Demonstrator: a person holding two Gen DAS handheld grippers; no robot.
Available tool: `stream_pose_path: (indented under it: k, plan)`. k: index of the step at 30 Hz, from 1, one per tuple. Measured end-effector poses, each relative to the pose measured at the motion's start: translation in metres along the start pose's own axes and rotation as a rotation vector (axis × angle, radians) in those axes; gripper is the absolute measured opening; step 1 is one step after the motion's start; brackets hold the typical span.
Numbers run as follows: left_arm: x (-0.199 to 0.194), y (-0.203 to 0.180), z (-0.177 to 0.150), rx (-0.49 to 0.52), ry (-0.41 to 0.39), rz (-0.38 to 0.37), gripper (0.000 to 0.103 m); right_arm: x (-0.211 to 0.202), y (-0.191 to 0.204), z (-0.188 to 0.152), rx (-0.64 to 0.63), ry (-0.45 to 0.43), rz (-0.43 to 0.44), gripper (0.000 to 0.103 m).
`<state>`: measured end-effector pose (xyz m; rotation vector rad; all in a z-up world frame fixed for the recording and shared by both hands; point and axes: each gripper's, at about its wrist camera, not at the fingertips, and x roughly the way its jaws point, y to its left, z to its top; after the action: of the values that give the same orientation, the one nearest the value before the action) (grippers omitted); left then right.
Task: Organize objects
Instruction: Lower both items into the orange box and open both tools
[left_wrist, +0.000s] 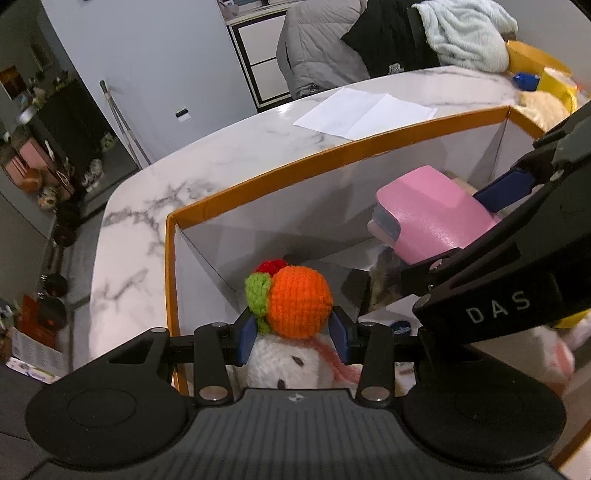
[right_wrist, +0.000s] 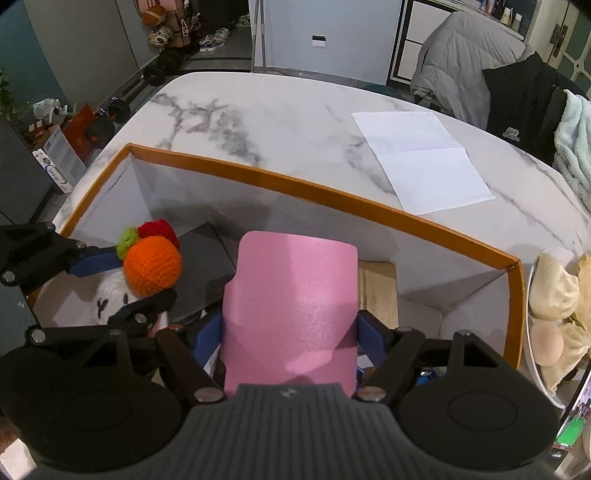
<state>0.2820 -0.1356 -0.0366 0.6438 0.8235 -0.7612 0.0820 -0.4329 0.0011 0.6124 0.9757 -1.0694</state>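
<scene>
A knitted toy (left_wrist: 299, 302), white with an orange ball and green and red bits on top, is pinched between the blue pads of my left gripper (left_wrist: 293, 338). It hangs inside the orange-rimmed white box (left_wrist: 332, 151), at its left end. My right gripper (right_wrist: 290, 332) is shut on a flat pink case (right_wrist: 295, 295), held over the middle of the same box (right_wrist: 332, 195). From the right wrist view the toy (right_wrist: 151, 269) and left gripper (right_wrist: 125, 284) sit just left of the pink case. In the left wrist view the right gripper (left_wrist: 469, 229) and the case (left_wrist: 436, 214) are on the right.
The box floor holds a dark grey flat item (right_wrist: 207, 266) and a tan one (right_wrist: 380, 291). A white paper sheet (right_wrist: 424, 158) lies on the marble table (right_wrist: 277, 110) beyond the box. A plate of buns (right_wrist: 554, 295) stands right of it. Jackets (right_wrist: 461, 55) hang at the far edge.
</scene>
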Motion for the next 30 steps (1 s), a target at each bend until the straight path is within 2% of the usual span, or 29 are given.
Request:
stream_pose_path:
  k: [4,6,7,10,14,22,30]
  plan:
    - [0.005,-0.005,0.002,0.04,0.021,0.03,0.052,0.007,-0.002,-0.001,0.003,0.004,-0.005,0.079]
    - [0.008,-0.011,0.002,0.075,0.043,0.026,0.068,0.008,-0.001,0.0,-0.003,-0.001,-0.009,0.08]
    - [0.009,-0.014,0.002,0.091,0.055,0.024,0.07,0.009,-0.001,0.0,-0.004,0.0,-0.012,0.08]
    - [0.011,-0.017,0.003,0.105,0.064,0.053,0.073,0.01,0.003,0.0,-0.011,0.001,-0.023,0.082]
    - [0.007,-0.011,0.001,0.072,0.046,0.048,0.079,0.006,0.001,-0.002,0.001,-0.005,-0.01,0.084]
    - [-0.008,-0.008,0.004,0.048,0.027,0.054,0.079,-0.017,-0.006,-0.005,0.012,-0.038,-0.014,0.086]
    - [-0.045,-0.011,0.008,0.032,-0.034,0.039,0.082,-0.057,-0.014,-0.014,0.027,-0.087,-0.02,0.087]
